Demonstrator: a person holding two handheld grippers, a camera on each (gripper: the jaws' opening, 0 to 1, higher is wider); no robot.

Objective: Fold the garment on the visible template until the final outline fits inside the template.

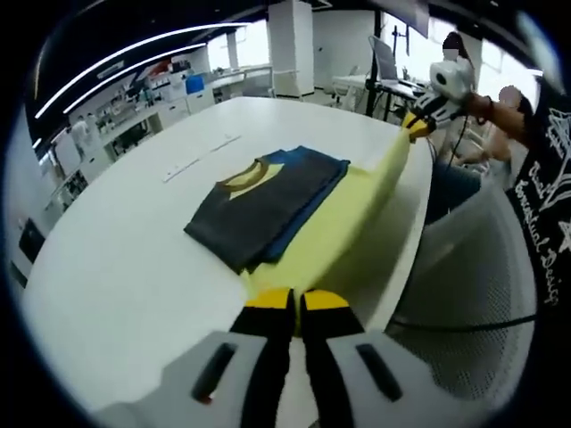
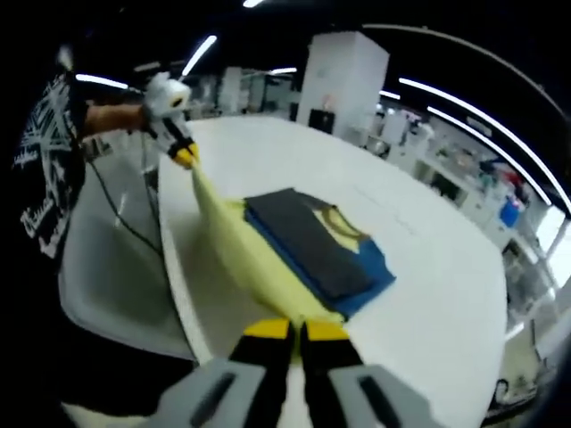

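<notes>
Left gripper (image 1: 297, 305): closed on the near corner of the yellow sheet (image 1: 343, 223), jaws pinched together over the edge. Right gripper (image 2: 296, 332): likewise clamped narrow on the opposite corner of the same sheet (image 2: 259, 259). Sheet edge lifted between the two grippers, off the white table (image 1: 125, 259), sagging slightly in the middle. Garment (image 1: 259, 205), dark grey over blue with a yellow-trimmed collar, already folded into a compact block, resting on the flat part of the sheet, just beside the raised edge.

Judged step: folding the raised yellow edge over toward the garment. Recommended: equal height and tension at both corners, travel in parallel, edge laid down square rather than skewed. Risk: uneven pull dragging the garment block or tipping it out of outline. Release only once flat.
</notes>
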